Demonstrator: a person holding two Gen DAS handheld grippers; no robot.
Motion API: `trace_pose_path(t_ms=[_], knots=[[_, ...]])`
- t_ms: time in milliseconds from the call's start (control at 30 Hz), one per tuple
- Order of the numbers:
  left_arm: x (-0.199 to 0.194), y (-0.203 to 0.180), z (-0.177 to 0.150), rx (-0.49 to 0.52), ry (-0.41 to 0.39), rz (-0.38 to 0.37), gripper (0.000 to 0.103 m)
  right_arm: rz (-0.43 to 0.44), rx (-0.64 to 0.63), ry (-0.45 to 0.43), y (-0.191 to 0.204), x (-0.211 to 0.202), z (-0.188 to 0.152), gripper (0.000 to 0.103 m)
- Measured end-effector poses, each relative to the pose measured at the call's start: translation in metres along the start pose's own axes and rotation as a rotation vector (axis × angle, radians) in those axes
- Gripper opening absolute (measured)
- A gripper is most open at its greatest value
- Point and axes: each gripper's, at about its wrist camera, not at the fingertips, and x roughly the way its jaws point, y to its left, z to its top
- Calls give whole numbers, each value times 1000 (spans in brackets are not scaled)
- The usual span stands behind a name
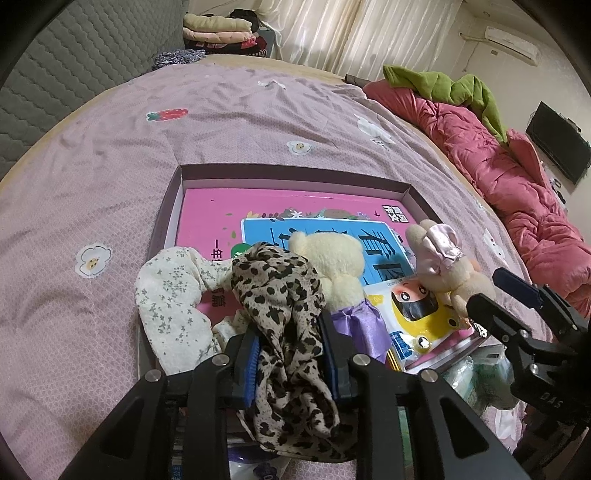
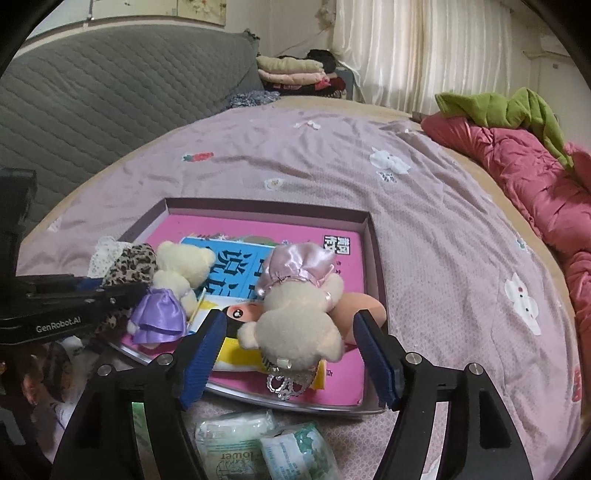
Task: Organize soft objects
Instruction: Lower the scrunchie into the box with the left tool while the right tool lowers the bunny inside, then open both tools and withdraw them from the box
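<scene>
My left gripper (image 1: 290, 332) is shut on a leopard-print cloth (image 1: 284, 306), held over the near left corner of a shallow box (image 1: 295, 171) on the bed. A white floral cloth (image 1: 170, 295) drapes over the box's left rim. A cream teddy in a purple skirt (image 1: 332, 266) lies in the box on pink books. My right gripper (image 2: 291, 350) is open around a second teddy in a pink satin dress (image 2: 295, 306), which lies on the books with a small silver crown (image 2: 286, 382) at its head. The left gripper shows at the left of the right wrist view (image 2: 92, 295).
The box sits on a lilac bedsheet (image 1: 221, 122). Wrapped tissue packs (image 2: 258, 446) lie just in front of the box. A red quilt (image 1: 517, 184) with a green garment (image 1: 454, 88) lies along the right. Folded clothes (image 1: 218, 31) are stacked at the far end by a grey headboard.
</scene>
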Motion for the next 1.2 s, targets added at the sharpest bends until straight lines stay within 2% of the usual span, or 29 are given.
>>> trace_pose_path(t_ms=[167,333,667,900,1200], knots=[[-2,-1,-1,14,-1,10,40,-2,-2,-17,0,-3,1,74],[-8,3,0,-9,-17,-24,56,5,6,-22,0,-5,0,74],[-26,5,2,-15,-82,-22,58,13,3,-34,1,-7,0,74],[-43,1,7,21,-145,20,59,26,10,-49,0,-9,1,74],[-53,-2,7,28,-167,21,59,34,4,-88,4,-17,3,74]])
